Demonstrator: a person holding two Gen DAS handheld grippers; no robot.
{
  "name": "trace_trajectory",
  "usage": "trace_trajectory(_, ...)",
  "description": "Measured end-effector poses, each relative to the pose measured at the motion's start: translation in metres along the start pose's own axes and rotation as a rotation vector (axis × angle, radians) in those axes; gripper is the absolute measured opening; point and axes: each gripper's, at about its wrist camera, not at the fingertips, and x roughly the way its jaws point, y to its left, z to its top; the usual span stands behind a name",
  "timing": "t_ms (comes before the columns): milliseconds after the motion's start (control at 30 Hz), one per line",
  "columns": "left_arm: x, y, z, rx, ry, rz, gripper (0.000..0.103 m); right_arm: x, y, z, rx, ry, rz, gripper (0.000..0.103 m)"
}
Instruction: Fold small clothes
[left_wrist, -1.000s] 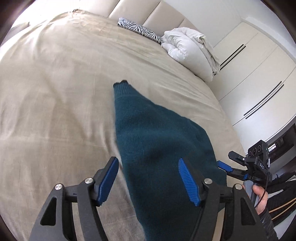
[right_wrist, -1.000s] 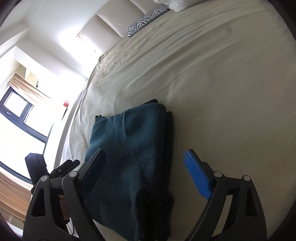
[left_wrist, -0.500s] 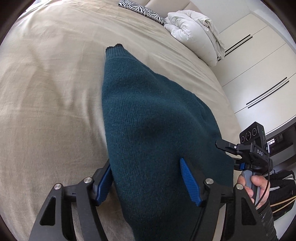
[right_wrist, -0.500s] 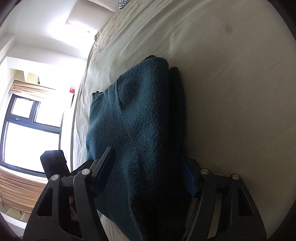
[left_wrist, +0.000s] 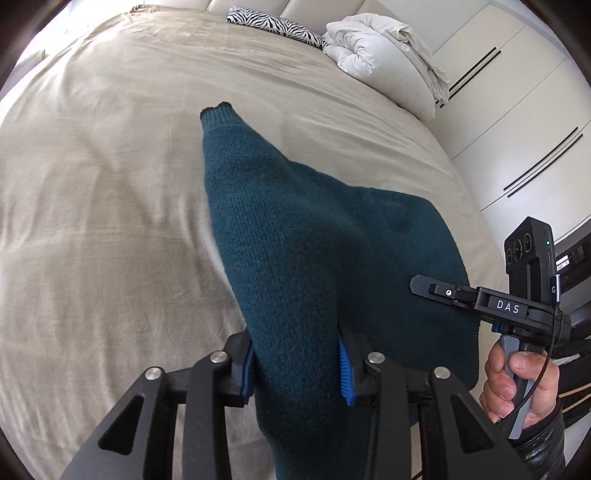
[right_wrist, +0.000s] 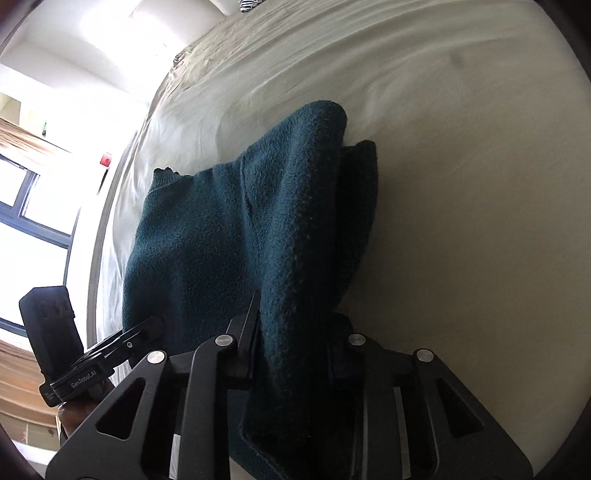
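On the bed (left_wrist: 110, 184), both the left gripper (left_wrist: 297, 363) and right gripper (right_wrist: 291, 343) have just closed, pinching the teal sweater (left_wrist: 314, 258).

left tool (left_wrist: 297, 363): jaws just closed, gripping | right tool (right_wrist: 291, 343): jaws just closed, gripping

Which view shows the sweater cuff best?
Left wrist. The cuff of the teal sweater lies at the far end of the sleeve, sharp against the beige bed sheet. In the right wrist view the cuff is only a small dark edge against window glare.
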Motion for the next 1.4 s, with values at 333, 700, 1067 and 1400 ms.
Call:
trace_trajectory(333,-0.102,0.009,-0.083,0.071,-0.054,0.087,0.038,-0.036,0.114,-0.095,-0.227,-0.036,-0.041,0.023)
trace_trajectory(700,-0.155,0.049,-0.167,-0.001,-0.112,0.135,0.038,-0.026,0.162,-0.192,-0.24,-0.051,0.067,0.023)
trace_trajectory(1067,-0.122,0.098,-0.196,-0.086,-0.062,0.107,0.054,0.038,0.104,-0.228,-0.103,0.03,0.086,0.025)
trace_trajectory(1400,-0.12,0.104,-0.204,-0.098,-0.107,0.09,0.065,0.045,0.072,-0.228,-0.049,0.017,0.219,0.031)
